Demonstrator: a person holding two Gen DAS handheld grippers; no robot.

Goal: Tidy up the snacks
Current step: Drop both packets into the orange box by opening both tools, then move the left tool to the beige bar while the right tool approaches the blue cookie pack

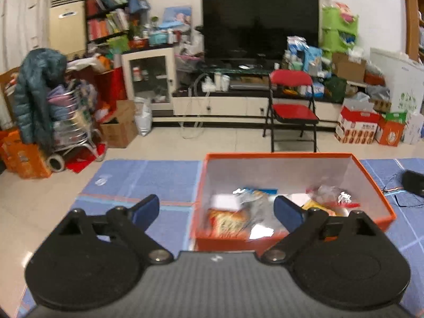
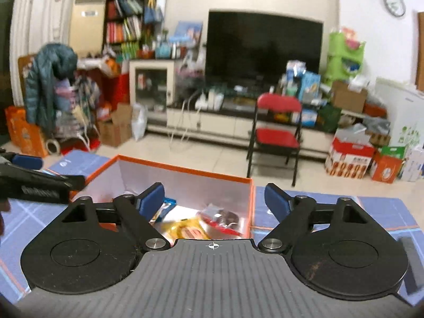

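An orange box (image 1: 376, 185) with white inner walls stands on a blue checked cloth (image 1: 148, 177). Several snack packets lie inside it: an orange-red packet (image 1: 225, 222), a clear packet (image 1: 328, 193) and a yellow one (image 2: 185, 228). My left gripper (image 1: 216, 208) hangs open above the box's near left corner, with nothing between its blue pads. My right gripper (image 2: 214, 197) is open too, over the near side of the same orange box (image 2: 185, 173), and holds nothing. The left gripper's black finger (image 2: 39, 182) shows at the left edge of the right wrist view.
A red folding chair (image 1: 291, 106) stands on the tiled floor beyond the cloth, in front of a TV stand (image 1: 251, 106). Cardboard boxes (image 1: 357, 127) and a coat-draped rack (image 1: 39, 98) line the room's sides. A dark device with a cable (image 1: 413, 182) lies on the cloth at right.
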